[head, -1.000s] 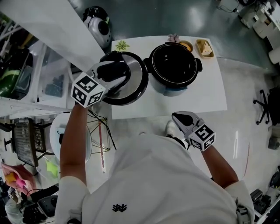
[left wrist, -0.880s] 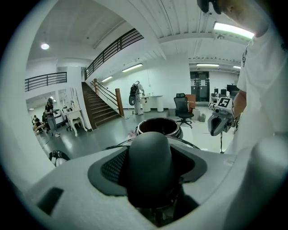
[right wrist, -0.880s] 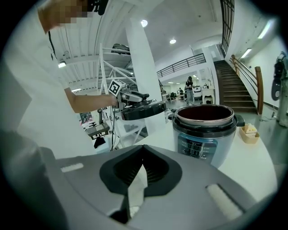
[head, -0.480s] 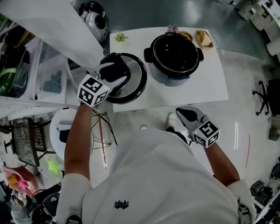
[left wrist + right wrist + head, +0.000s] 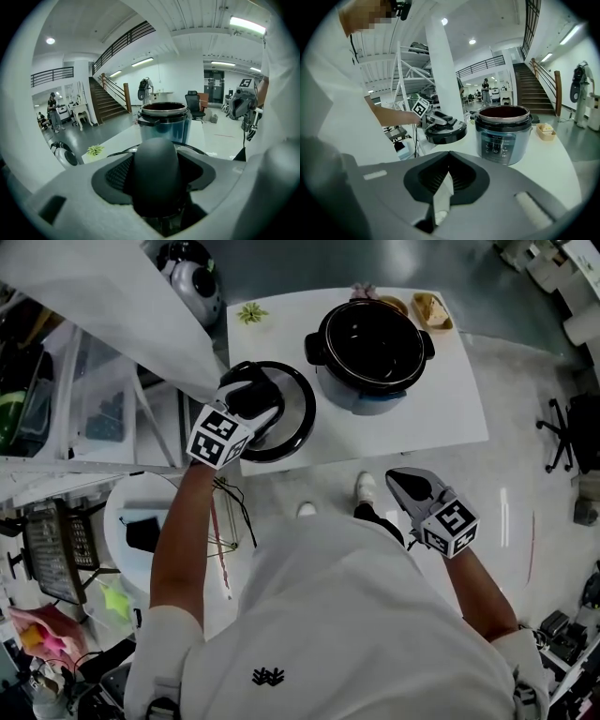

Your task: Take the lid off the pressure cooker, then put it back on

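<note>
The black round lid (image 5: 291,413) hangs low over the left near corner of the white table (image 5: 450,399), slightly tilted. My left gripper (image 5: 251,395) is shut on its black handle (image 5: 156,168), which fills the space between the jaws. The open pressure cooker pot (image 5: 373,334) stands to the right of the lid in the middle of the table, and the left gripper view shows the pot (image 5: 164,121) straight ahead. My right gripper (image 5: 405,486) is off the table's near edge, shut and empty, facing the pot (image 5: 504,133) and the lid (image 5: 446,132).
A small green plant (image 5: 251,312) sits at the table's far left corner. A bowl (image 5: 396,304) and a food tray (image 5: 436,311) are behind the pot. A white slanted beam (image 5: 122,306) runs close to my left arm. An office chair (image 5: 562,432) stands far right.
The left gripper and the lid have sunk and drawn away from the pot, toward the table's near left corner. The right gripper has shifted slightly toward me.
</note>
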